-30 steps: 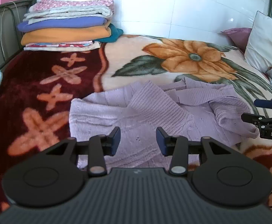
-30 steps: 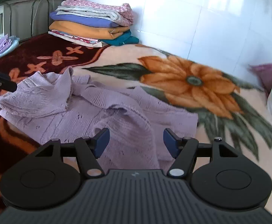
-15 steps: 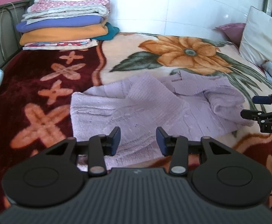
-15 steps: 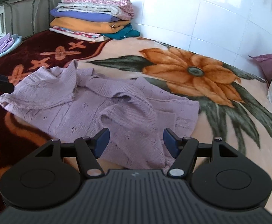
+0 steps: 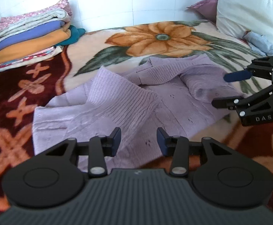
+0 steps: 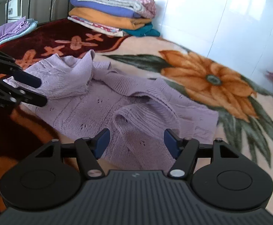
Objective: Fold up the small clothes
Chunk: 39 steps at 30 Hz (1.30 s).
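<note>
Sweater (image 5: 129, 110): rumpled, unfolded on the blanket (image 5: 24, 86); sleeve bunched at 2 o'clock.
Left gripper (image 5: 138, 140): released, empty.
Right gripper (image 6: 136, 140): released, empty.
Left to do: all folding, by my judgement.

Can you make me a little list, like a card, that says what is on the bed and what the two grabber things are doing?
garment: lilac knitted sweater, lying rumpled on the blanket, not folded yet
surface: floral blanket with a big orange flower
left gripper: open, holding nothing, over the sweater's near edge
right gripper: open, holding nothing, over the sweater's other end
back corner: stack of folded blankets by the wall
right of bed: white pillow
</note>
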Tool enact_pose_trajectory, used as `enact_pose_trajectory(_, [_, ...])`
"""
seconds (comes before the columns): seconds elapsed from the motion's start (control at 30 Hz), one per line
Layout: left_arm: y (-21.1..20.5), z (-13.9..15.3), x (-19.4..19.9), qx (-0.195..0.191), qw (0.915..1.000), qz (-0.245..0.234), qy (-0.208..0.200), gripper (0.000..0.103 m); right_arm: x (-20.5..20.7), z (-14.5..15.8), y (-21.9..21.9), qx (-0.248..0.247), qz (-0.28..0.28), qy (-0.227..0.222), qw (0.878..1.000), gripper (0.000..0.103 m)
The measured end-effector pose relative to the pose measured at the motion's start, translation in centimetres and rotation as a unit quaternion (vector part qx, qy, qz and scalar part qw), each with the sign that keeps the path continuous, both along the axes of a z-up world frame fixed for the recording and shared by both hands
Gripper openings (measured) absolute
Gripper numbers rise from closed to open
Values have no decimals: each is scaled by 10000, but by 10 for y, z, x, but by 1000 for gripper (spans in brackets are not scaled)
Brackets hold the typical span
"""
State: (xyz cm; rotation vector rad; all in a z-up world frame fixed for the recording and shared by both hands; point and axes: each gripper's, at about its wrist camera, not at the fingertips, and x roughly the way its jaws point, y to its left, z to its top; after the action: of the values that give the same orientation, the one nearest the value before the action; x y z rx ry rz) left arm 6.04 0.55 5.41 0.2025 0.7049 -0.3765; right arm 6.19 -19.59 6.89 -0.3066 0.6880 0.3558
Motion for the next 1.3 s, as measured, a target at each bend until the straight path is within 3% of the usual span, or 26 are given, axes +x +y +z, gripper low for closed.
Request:
enact_pose_trajectory(0.13, [-10,-10,16,132,9998,78,-88,44,20,-13,-5,420,-272,412,9979,71])
enact_pose_trajectory(0.33, [-10,-18,29,80,9996,208,-167,44,28,-13,-17,1238,-825,457,9878,74])
enact_pose_trajectory(0.37, [-9,-18,30,31,9996,223,-178,40,27,-11,-19,1369,-943,489,9849,74])
enact_pose_trajectory(0.43, [-7,-17,32,-18,9995,263,-197,16,22,-7,-20,1471,-1116,578,9811,75])
enact_pose_trajectory(0.47, [-5,-17,34,-61,9994,296,-179,14,19,-4,-21,1531,-1151,606,9796,75])
enact_pose_trajectory(0.53, [1,-14,37,-219,9990,355,-165,12,14,-2,-21,1607,-1173,707,9775,75])
enact_pose_trajectory(0.67, [12,2,36,-213,9960,669,-556,12,16,-4,-26,1939,-1288,1022,9671,75])
enact_pose_trajectory(0.9, [51,18,54,-150,9881,1346,-734,12,45,-5,-33,2268,-1666,626,9575,74])
enact_pose_trajectory(0.93, [57,19,59,-130,9861,1477,-745,11,51,-7,-36,2323,-1699,668,9554,72])
enact_pose_trajectory(0.97, [63,20,61,-135,9848,1559,-754,11,57,-9,-38,2291,-1704,695,9559,56])
enact_pose_trajectory(1.0, [69,21,64,-147,9835,1639,-755,11,61,-10,-40,2241,-1670,701,9576,25])
enact_pose_trajectory(1.03, [75,21,68,-151,9825,1696,-753,11,65,-10,-41,2186,-1606,740,9597,12])
enact_pose_trajectory(1.07, [80,22,71,-129,9815,1751,-770,11,70,-10,-42,2106,-1585,782,9615,6])
enact_pose_trajectory(1.13, [87,22,75,-69,9800,1814,-819,11,76,-6,-45,1920,-1469,676,9680,2])
enact_pose_trajectory(1.2, [91,22,80,23,9793,1841,-838,11,84,4,-43,1432,-1330,325,9802,1])
enact_pose_trajectory(1.3, [94,19,92,192,9786,1865,-848,11,97,18,-43,992,-1307,-78,9864,1])
